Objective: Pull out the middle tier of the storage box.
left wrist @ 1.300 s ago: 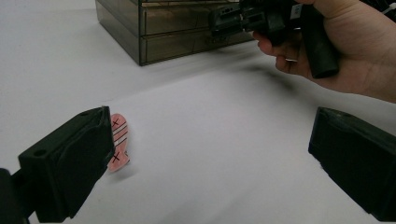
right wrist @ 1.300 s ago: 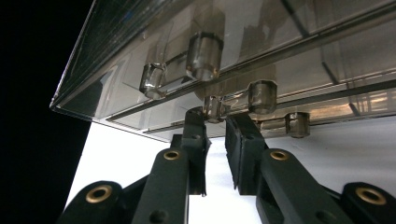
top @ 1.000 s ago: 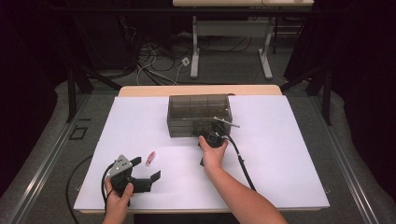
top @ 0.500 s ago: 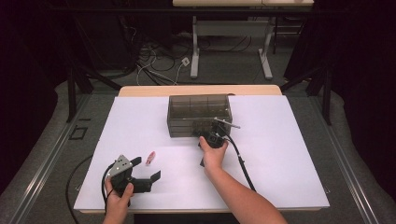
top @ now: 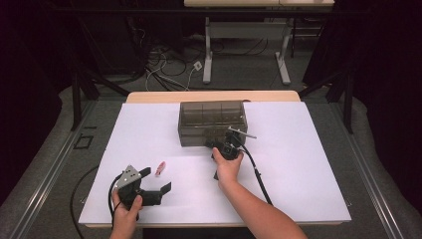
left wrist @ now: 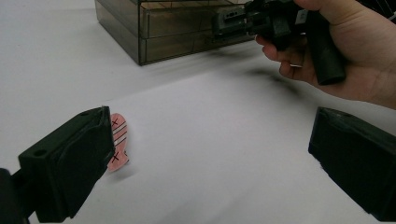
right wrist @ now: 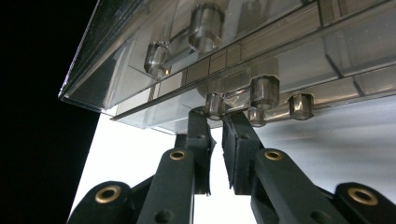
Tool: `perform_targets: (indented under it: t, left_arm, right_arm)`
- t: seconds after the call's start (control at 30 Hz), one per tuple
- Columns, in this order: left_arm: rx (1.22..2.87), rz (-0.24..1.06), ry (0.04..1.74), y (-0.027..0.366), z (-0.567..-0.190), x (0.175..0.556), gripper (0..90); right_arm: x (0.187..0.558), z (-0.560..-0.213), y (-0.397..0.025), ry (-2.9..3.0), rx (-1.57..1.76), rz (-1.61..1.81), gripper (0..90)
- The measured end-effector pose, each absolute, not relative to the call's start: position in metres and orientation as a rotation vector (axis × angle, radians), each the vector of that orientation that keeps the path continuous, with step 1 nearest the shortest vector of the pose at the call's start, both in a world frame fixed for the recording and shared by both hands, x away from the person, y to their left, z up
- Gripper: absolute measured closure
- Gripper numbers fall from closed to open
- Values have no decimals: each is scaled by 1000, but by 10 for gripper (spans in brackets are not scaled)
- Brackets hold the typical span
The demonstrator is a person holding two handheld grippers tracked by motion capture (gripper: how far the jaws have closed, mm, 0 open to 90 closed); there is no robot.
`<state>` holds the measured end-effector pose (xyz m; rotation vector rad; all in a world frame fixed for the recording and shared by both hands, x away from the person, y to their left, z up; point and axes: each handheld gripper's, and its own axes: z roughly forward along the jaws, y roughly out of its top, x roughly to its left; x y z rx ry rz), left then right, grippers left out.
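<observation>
Toward twelve o'clock on the white table [top: 308,164], the right gripper [right wrist: 215,122] is pinching nearly closed on a drawer knob [right wrist: 214,104] of the smoky organizer box [top: 211,121], drawer seemingly unopened, while the left gripper [top: 155,180] is idling wide open, empty, beside a pink tag [left wrist: 116,147] at seven o'clock.

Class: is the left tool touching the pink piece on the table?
Apart: the high view shows white table between the left tool and the pink piece.
</observation>
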<state>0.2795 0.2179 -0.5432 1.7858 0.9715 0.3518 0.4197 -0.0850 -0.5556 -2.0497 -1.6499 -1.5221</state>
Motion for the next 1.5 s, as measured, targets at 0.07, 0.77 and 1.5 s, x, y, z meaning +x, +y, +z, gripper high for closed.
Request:
perform_targets:
  t: [0.07,0.77,1.5]
  left_arm:
    - [1786,352,972,218,-543,280,5]
    - [1785,349,972,218,-544,280,6]
    - [1786,348,975,217,-544,280,6]
  right_arm:
    - [419,-555,-85,-1651,-2053,-1519,820]
    - [412,-556,-87,-1677,-2020,-1513,820]
    - [401,-556,-88,-1674,-2005,-1510,823]
